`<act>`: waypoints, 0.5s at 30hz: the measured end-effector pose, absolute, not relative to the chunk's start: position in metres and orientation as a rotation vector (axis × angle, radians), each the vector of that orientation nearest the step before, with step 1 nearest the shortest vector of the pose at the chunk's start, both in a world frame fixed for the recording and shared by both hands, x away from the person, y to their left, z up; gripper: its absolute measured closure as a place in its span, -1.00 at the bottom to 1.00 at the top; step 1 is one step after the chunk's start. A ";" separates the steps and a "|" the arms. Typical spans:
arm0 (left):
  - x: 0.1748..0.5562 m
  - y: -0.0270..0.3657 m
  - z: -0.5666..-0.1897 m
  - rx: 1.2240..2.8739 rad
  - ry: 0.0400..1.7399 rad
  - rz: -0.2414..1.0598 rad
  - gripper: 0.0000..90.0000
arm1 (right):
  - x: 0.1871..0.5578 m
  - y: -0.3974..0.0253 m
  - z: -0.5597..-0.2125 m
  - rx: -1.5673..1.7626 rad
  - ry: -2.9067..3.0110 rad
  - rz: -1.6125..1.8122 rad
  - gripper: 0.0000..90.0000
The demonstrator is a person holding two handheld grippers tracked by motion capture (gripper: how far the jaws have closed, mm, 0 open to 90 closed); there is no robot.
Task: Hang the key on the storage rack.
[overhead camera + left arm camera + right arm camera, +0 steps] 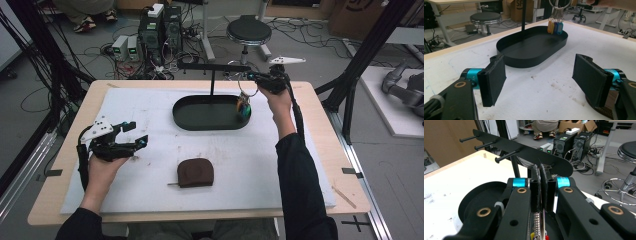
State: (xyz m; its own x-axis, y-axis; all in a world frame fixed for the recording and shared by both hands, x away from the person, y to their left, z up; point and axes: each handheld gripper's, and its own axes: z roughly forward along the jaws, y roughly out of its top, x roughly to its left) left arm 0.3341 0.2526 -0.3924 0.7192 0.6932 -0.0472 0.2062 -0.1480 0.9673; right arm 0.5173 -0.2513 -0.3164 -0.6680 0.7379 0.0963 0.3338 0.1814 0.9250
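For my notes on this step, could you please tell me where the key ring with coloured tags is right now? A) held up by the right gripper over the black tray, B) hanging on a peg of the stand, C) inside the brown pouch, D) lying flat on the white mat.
A: the right gripper is shut on the key ring, whose tags dangle over the end of the black tray.

A brown pouch lies on the white mat near the counter's front edge; a round stool stands beyond.
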 end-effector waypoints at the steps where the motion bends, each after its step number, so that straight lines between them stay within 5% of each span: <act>1: 0.334 0.253 -0.392 1.703 0.725 0.496 -0.41 | 0.517 -0.251 -0.317 1.012 2.090 1.485 0.95; 15: 0.334 0.253 -0.392 1.699 0.723 0.496 -0.41 | 0.519 -0.248 -0.320 1.026 2.082 1.460 0.93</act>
State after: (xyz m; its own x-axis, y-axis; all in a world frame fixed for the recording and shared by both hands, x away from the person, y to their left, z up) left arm 0.3339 0.2534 -0.3922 0.7195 0.6928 -0.0486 0.2038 -0.1438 0.9684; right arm 0.5188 -0.2480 -0.3197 -0.6525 0.7527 0.0879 0.3390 0.1862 0.9222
